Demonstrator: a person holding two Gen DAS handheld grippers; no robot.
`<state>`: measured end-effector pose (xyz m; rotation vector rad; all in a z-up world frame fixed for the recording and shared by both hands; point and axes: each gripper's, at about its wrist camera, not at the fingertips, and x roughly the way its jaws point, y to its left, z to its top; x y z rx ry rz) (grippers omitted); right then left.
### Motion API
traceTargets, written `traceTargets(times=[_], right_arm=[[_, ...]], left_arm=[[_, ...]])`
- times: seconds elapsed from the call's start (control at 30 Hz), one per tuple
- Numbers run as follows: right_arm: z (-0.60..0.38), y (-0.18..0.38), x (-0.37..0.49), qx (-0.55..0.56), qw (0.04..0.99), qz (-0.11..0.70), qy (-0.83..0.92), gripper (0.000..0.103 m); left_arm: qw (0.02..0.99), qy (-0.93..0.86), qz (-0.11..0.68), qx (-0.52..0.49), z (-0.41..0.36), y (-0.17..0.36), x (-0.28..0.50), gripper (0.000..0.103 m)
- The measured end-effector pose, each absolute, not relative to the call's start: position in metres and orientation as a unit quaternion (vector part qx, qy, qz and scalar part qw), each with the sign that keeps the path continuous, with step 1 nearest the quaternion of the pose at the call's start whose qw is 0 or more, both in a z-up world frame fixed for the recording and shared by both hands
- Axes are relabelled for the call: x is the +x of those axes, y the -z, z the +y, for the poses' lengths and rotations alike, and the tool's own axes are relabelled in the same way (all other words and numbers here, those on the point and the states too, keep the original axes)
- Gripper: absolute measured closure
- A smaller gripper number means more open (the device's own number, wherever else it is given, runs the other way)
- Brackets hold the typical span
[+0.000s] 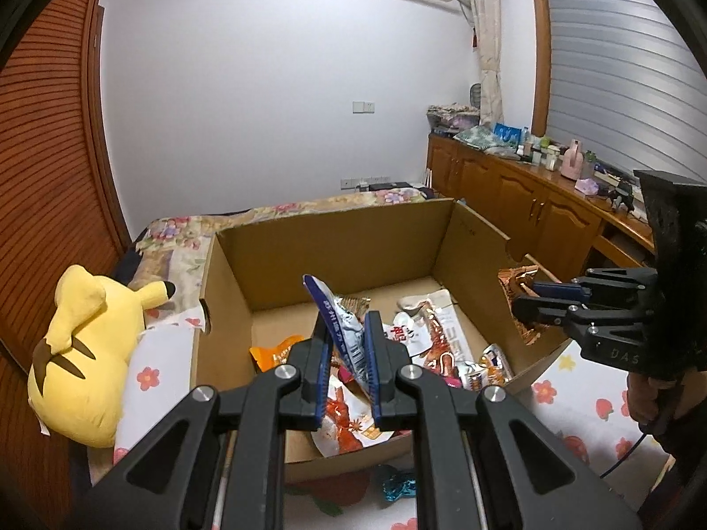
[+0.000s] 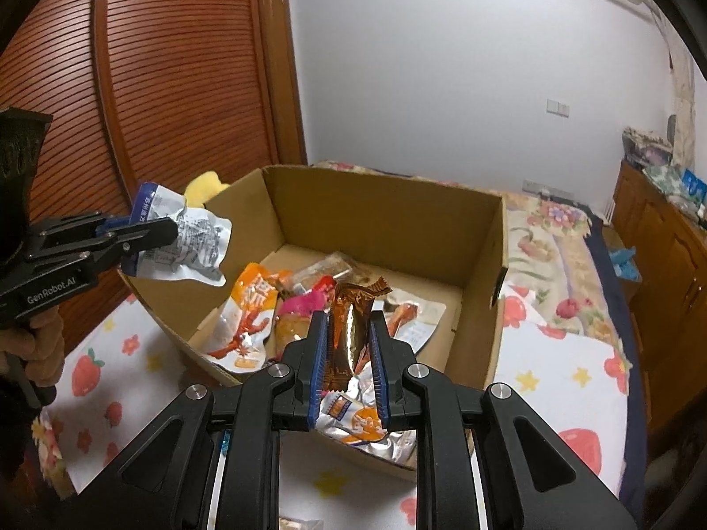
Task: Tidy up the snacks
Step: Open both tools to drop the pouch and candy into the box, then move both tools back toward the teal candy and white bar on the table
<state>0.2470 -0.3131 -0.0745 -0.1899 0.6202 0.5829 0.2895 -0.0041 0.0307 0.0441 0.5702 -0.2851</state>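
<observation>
the cardboard box (image 1: 353, 238) sits open on the bed (image 2: 570, 366), its flowered and strawberry-print cover showing all round it, and it serves as the collecting place: a loose heap of snack packets (image 2: 260, 313) already lies on its floor, mostly toward the near side.

the left gripper (image 1: 347, 353) is clenched on a blue and silver pouch (image 1: 340, 322), pinching it near one edge so the pouch stands up between the pads. in the right wrist view the same pouch (image 2: 185, 238) hangs over the box's left wall, clear of the cardboard, probably held high so it can pass over the rim without snagging.

the right gripper (image 2: 349, 344) is clenched on a brown foil-wrapped bar (image 2: 351, 322), gripped across its middle with the crimped end sticking out beyond the fingertips. it is above the near corner of the box, over the heap. from the left wrist view the bar (image 1: 517, 282) appears at the box's right wall, by the notch in the cardboard.

both packets seem held over the box for dropping in, one from each side, which keeps the two grippers well apart. thin foil could slip or crumple in such a pinch.

a yellow plush toy (image 1: 88, 353) lies on the bed beside the box's left wall, and a small blue-wrapped sweet (image 1: 397, 483) rests on the cover just outside the near wall, not yet gathered.
</observation>
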Motion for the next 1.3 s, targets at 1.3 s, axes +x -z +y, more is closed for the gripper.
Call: traceTargets(times=[1.3], right_arm=[[-0.322, 0.066, 0.213, -0.083, 0.916, 0.293, -0.261, 0.058]], left_arm=[[0.949, 0.152, 0.274, 0.031, -0.01, -0.032, 0.252, 0.082]])
